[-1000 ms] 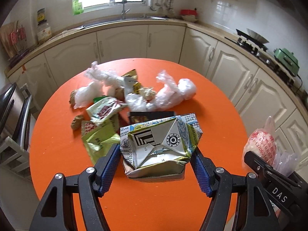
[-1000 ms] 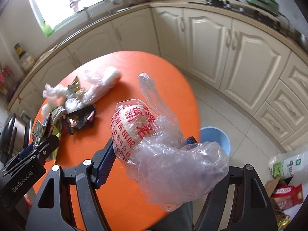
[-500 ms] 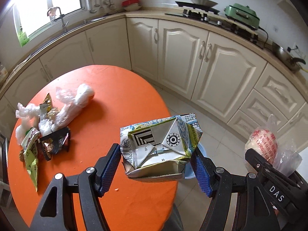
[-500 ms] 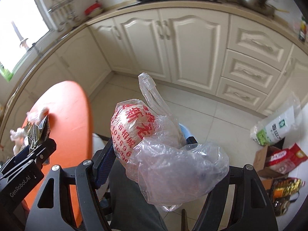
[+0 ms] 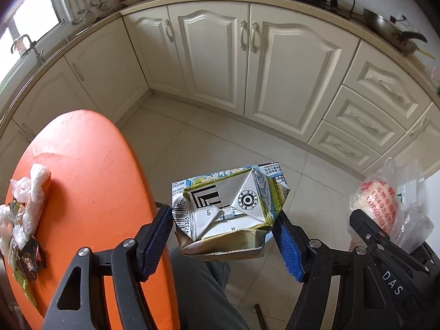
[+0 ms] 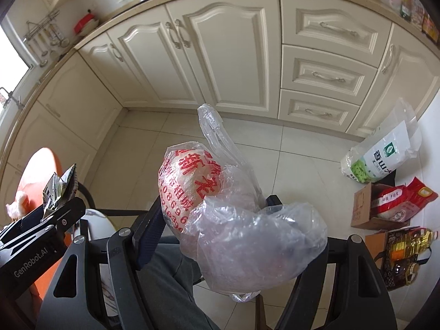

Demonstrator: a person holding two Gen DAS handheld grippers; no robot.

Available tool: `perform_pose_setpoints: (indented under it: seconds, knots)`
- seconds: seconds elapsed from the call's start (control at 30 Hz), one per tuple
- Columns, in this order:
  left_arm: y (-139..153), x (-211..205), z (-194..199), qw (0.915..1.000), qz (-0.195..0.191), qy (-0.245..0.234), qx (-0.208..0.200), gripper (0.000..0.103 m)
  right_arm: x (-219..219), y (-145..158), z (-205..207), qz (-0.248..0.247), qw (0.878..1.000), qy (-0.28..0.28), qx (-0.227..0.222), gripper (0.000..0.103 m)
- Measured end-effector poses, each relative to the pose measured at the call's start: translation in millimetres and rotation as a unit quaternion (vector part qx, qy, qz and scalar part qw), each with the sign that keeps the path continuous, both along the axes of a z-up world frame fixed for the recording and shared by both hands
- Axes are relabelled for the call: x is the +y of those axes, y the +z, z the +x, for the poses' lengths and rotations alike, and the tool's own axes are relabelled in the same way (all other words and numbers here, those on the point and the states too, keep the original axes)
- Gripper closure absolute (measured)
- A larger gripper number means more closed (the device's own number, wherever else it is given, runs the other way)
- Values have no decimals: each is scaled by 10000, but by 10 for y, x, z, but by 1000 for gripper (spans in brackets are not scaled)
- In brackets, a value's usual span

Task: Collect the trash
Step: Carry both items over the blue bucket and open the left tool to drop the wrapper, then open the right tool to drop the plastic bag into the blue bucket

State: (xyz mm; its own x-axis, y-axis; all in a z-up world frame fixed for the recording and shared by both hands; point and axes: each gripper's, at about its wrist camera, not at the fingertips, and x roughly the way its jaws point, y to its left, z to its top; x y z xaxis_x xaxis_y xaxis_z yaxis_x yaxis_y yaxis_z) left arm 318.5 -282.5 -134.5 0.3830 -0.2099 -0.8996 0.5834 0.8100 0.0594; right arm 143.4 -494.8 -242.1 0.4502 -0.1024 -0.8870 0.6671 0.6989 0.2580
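Here each claw grips trash, carton [image 5: 229, 209] and bag [image 6: 236, 214], over tiled floor [image 5: 220, 137].

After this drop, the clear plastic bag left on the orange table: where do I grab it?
Probably the puffy bunched end of the clear plastic bag, the end towards the bare table. Come from above and close across its narrow width, since its other end tangles into the wrappers.

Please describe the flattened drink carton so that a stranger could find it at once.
Look just past the edge of the orange table, above the tiled floor. There the left tongs grip a crushed carton between blue pads. Only it shows a barcode and silver folded flaps; the other held item is a plastic bag.
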Motion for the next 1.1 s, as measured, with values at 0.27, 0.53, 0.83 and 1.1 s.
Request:
perform_pose_setpoints:
  seconds: [0.27, 0.53, 0.83, 1.1]
  knots:
    - [-364, -289, 390, 9987, 256, 57, 427, 20, -164, -225, 93, 145, 9994, -145, 262, 30]
    - [-310, -247, 434, 9991, 199, 140, 335, 20, -59, -226, 291, 133, 9995, 146, 260, 28]
    - [-258, -105, 474, 9990, 87, 397, 183, 20, -32, -118, 337, 456, 9989, -5, -51, 13]
    - [-185, 53, 341, 9992, 16, 370, 181, 20, 47, -19, 269, 337, 9994, -42, 19, 13]
